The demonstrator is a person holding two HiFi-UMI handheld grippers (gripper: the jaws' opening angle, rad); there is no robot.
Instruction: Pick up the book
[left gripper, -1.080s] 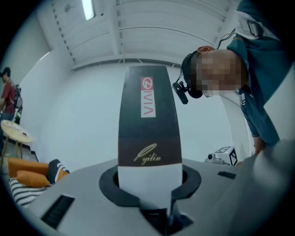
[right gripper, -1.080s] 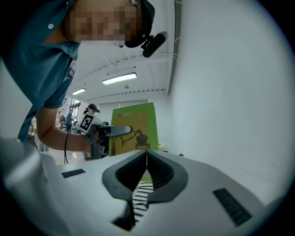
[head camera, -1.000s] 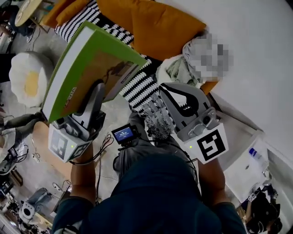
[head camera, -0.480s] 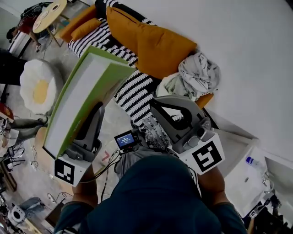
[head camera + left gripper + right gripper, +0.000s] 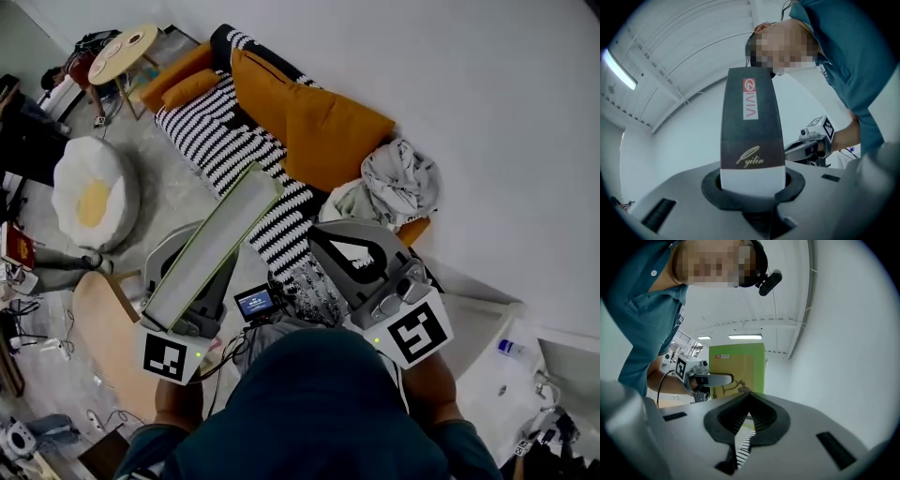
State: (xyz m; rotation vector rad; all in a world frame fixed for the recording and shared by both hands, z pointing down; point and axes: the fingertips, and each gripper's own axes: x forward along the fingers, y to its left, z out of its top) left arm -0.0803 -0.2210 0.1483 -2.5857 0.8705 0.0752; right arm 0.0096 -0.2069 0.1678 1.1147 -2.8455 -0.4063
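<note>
Left tongs [image 5: 753,191]: I am seeing them pinching the lower end of the book [image 5: 751,117], pads pressing on both sides. The book is standing up out of them, off the floor, in front of the person's chest.
Book, head view: I am getting only the book [image 5: 214,246] edge-on, with white pages and a thin green cover rim slanting toward the striped sofa [image 5: 202,131].
Book, left gripper view: I am reading a dark spine with a red-and-white label and gold script. Neither other view is giving me that.
Book, right gripper view: I am looking at the green and yellow cover of the book [image 5: 737,364] with the left tongs clamping it. The head view is hiding this face.
Right tongs [image 5: 316,234]: I am seeing the jaws pressed together at the tips with nothing between them. They are hanging just right of the book, apart from it.
Right tongs, left gripper view: I am catching them side-on in the person's hand, past the spine.
Counts, gear: I am counting one book, two tongs and two marker cubes, the left cube [image 5: 173,356] and the right cube [image 5: 417,333].
Counts, room, head view only: I am counting one egg-shaped beanbag [image 5: 94,192], one round table [image 5: 127,47], one sofa and one heap of crumpled cloth [image 5: 398,178].
</note>
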